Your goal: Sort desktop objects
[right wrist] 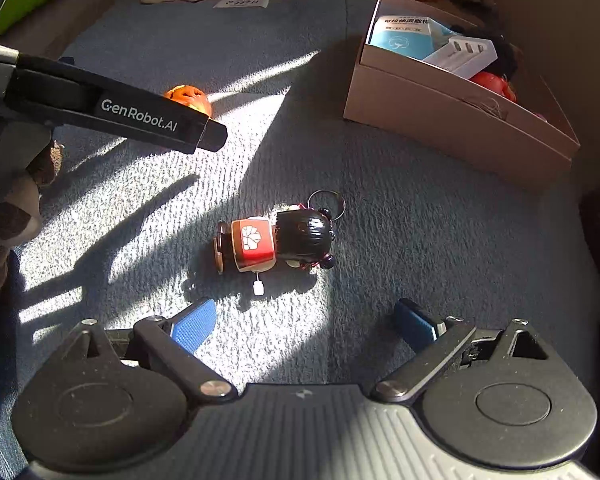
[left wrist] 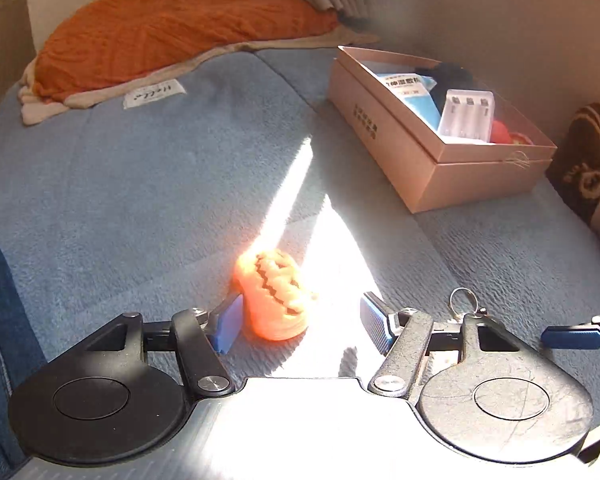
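Presently orange pumpkin toy flanked by wide-spread left gripper; doll keychain framed beyond wide-spread right gripper; box seen far right.

A pumpkin toy is set on the bed, between the spread fingers of the left gripper. A doll keychain is laid flat before the right gripper. Far right, a box is placed, with a packet and a case inside.
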A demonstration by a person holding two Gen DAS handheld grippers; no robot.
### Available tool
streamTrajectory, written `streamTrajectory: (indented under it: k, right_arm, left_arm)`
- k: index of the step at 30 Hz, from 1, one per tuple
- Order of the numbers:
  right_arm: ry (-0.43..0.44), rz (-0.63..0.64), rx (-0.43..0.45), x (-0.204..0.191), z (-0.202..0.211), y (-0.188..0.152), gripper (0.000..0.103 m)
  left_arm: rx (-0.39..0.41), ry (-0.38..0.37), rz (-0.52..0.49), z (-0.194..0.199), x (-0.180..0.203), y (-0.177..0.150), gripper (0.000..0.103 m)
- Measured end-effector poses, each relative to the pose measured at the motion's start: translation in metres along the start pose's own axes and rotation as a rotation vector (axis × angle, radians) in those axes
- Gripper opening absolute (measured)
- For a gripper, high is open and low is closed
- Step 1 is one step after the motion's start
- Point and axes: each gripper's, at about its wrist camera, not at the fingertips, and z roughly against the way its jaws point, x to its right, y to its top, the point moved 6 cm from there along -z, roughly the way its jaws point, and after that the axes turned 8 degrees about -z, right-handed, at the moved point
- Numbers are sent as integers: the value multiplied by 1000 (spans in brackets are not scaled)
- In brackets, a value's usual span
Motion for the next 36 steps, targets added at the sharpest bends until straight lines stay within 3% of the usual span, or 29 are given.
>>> streamTrajectory:
  k: [4, 15, 23, 36]
  right_arm:
    - [-24, 12, 11, -4, -5, -1, 103]
    - [-40, -9, 38, -7, -7, -5, 103]
    - [-45, -4, 42, -8, -7, -5, 103]
    - [-50, 1, 49, -8, -7, -6, 103]
  left_arm:
    - [15, -39, 37, 0, -4, 0, 78]
    - [45, -198, 89, 4, 6, 1, 85]
    - [59, -74, 63, 5, -2, 4, 86]
    - [37, 10, 41, -2, -9, 2, 90]
